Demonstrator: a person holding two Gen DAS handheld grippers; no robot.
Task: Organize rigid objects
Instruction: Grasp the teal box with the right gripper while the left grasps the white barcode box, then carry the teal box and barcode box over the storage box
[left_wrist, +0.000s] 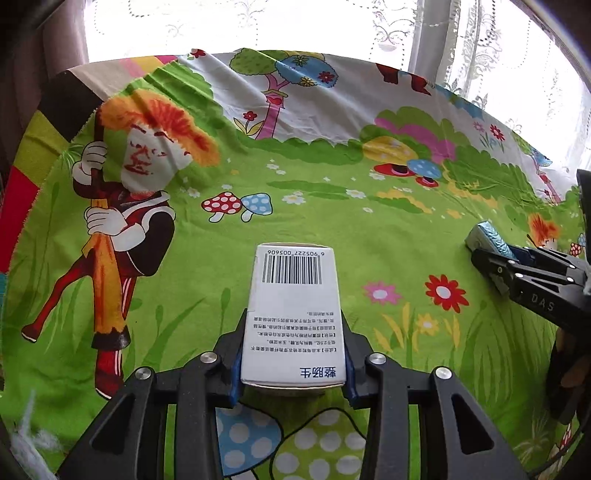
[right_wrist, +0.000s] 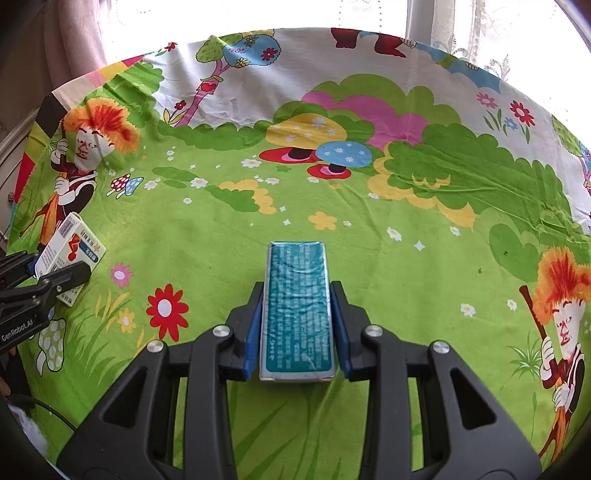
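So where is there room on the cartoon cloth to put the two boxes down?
Most of the cloth is bare: the green stretch ahead of the teal box, up to the big mushrooms, and everything to its right. The only crowded spot is the near left, where the white box sits in the left gripper.

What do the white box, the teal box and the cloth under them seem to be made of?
White box: probably matte printed cardboard, since it has sharp folded edges, a barcode and text.
Teal box: probably cardboard inside a glossy clear film, since the surface is wrinkled and shiny.
Cloth: woven fabric, probably cotton, matte, with soft creases and a printed cartoon pattern.
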